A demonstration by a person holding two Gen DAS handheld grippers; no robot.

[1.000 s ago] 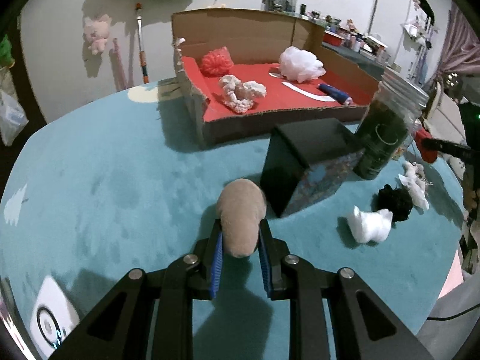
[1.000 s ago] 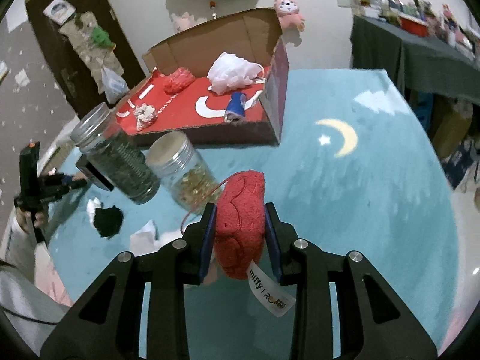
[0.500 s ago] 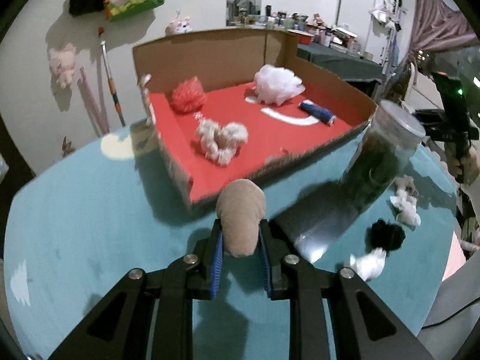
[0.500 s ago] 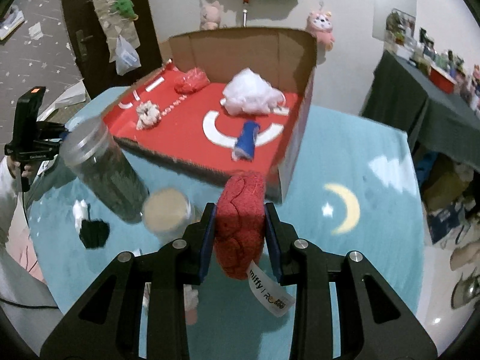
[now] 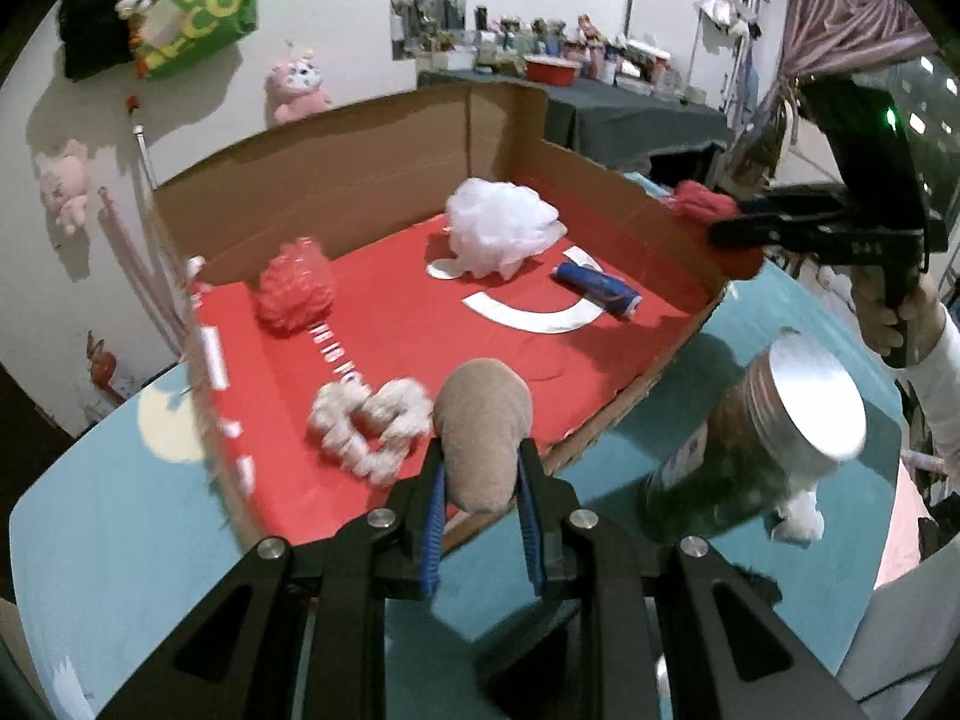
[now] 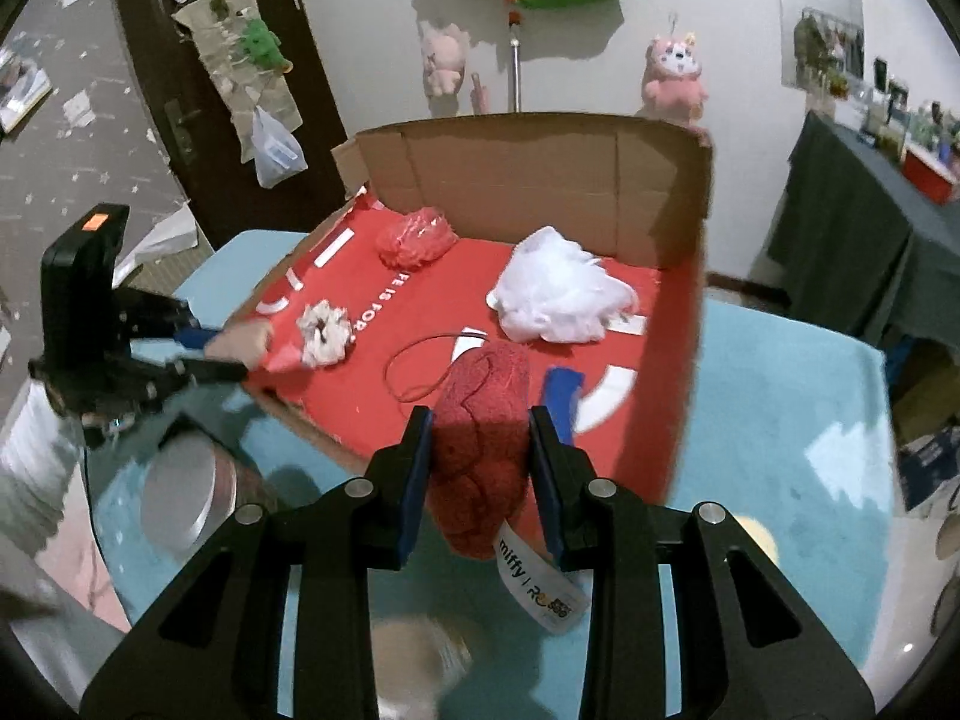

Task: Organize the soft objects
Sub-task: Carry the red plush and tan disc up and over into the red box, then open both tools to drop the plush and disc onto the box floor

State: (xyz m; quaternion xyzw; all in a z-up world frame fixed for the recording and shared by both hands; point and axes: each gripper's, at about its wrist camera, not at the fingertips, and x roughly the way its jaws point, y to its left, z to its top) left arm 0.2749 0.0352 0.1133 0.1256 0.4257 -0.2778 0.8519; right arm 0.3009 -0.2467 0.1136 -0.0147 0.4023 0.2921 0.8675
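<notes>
Tan plush (image 5: 483,432): oblong, raised at the box's near edge.
Red knitted toy (image 6: 483,450): white tag dangling, raised over the red-lined cardboard box (image 6: 678,252).

The brown cardboard box (image 5: 372,168) has a red floor with white markings, holding a white pouf (image 5: 501,228), a red pouf (image 5: 294,288), a cream scrunchie (image 5: 366,426) and a blue roll (image 5: 597,288), on a teal table (image 5: 114,528) with a yellow moon
</notes>
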